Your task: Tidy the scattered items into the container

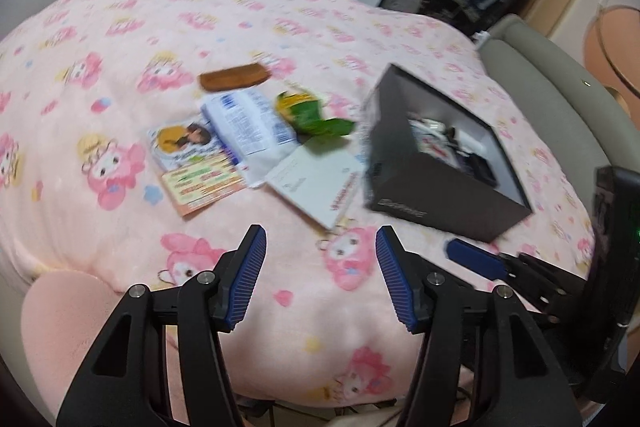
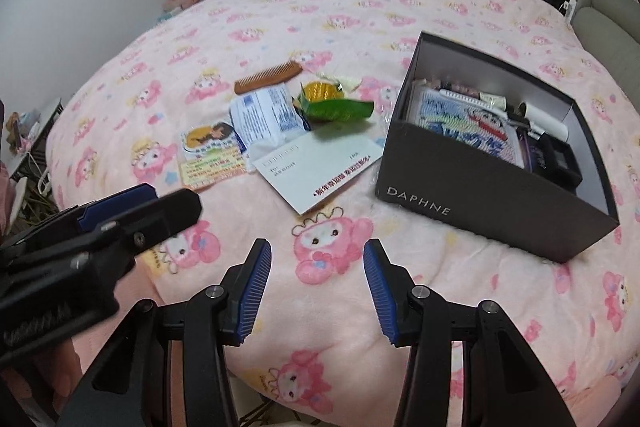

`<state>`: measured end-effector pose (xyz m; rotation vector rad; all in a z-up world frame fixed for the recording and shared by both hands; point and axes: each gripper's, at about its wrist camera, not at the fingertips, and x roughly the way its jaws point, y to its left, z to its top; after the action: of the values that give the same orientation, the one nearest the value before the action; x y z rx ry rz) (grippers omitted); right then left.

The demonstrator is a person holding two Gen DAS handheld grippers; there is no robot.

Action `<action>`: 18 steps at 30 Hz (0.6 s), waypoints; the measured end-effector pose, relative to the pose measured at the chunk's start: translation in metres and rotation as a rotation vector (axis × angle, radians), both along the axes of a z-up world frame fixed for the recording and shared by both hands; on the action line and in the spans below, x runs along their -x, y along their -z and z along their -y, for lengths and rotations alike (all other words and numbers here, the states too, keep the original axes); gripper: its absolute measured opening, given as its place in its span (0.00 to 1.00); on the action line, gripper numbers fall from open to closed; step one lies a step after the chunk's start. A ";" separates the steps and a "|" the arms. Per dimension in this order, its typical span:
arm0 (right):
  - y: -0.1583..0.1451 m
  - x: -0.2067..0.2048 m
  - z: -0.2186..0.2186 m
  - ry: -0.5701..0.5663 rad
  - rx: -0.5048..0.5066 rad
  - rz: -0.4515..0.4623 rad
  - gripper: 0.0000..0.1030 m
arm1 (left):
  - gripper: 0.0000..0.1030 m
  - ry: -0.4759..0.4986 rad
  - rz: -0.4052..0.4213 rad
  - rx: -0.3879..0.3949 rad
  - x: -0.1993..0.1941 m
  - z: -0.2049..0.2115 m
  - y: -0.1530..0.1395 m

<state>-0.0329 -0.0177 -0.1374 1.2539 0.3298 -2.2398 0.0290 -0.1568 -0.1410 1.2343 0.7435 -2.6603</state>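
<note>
- Left wrist view: the left tool hangs over the near part of a bed with a pink cartoon blanket, its blue-padded jaws apart with nothing between them.
- Beyond it lies the scattered pile: a brown comb farthest, a white-and-blue packet, a green wrapper, a cartoon card to the left and a white envelope nearest.
- The dark box sits just right of the pile, open-topped and already holding things.
- The right tool shows at the right edge.
- Right wrist view: the right tool is likewise parted and empty above the blanket.
- The box, marked DAPHNE, stands far right; the envelope lies just left of it, apart from its wall.
- The comb, packet, wrapper and card lie behind.
- The left tool reaches in from the left, blurred.
</note>
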 end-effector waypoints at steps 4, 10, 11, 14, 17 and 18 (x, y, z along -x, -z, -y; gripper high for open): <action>0.015 0.012 0.013 -0.005 -0.039 0.014 0.43 | 0.57 -0.053 0.036 -0.037 0.006 0.022 0.022; 0.036 0.037 0.033 -0.010 -0.061 0.063 0.43 | 0.57 -0.069 0.091 -0.088 0.031 0.043 0.046; 0.038 0.041 0.034 0.005 -0.057 0.066 0.43 | 0.56 -0.063 0.098 -0.087 0.038 0.044 0.049; 0.047 0.055 0.033 0.055 -0.045 0.074 0.43 | 0.53 -0.061 0.111 -0.070 0.060 0.046 0.055; 0.059 0.066 0.033 0.065 -0.024 0.122 0.43 | 0.43 -0.068 0.128 -0.083 0.080 0.052 0.067; 0.063 0.069 0.033 0.063 -0.015 0.138 0.43 | 0.43 -0.062 0.129 -0.120 0.084 0.054 0.072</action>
<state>-0.1020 -0.0505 -0.2009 1.4372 0.2587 -2.1925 -0.0552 -0.2111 -0.2127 1.3723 0.9163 -2.4924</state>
